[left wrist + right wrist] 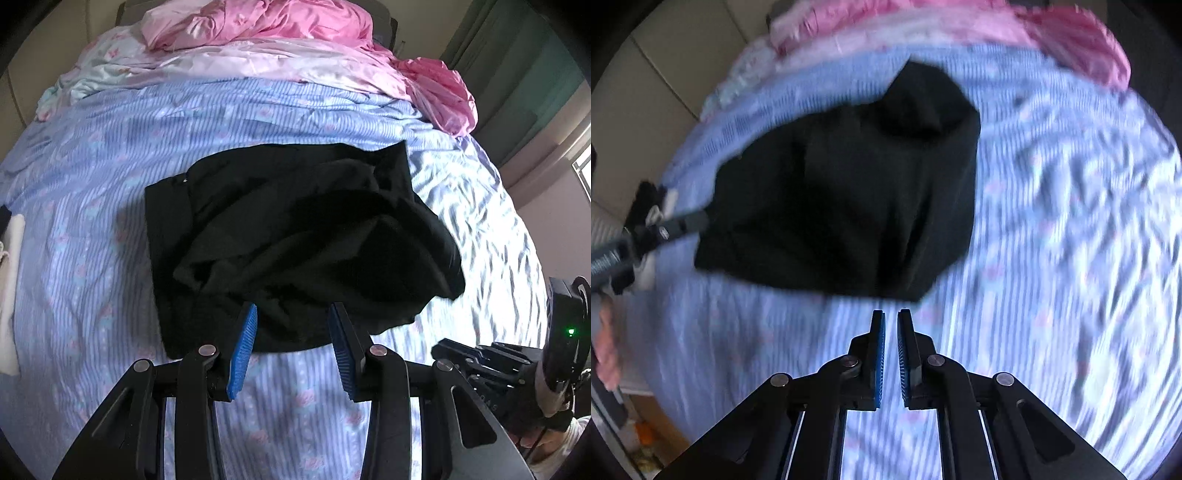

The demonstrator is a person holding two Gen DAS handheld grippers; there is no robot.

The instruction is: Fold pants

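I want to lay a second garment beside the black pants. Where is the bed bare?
Bare striped sheet lies left of the black pants, up to the white cloth at the bed's edge, and right of them too. The nearest strip is taken by both hand-held grippers. Beyond the pants, the pink bedding crowds the bed.
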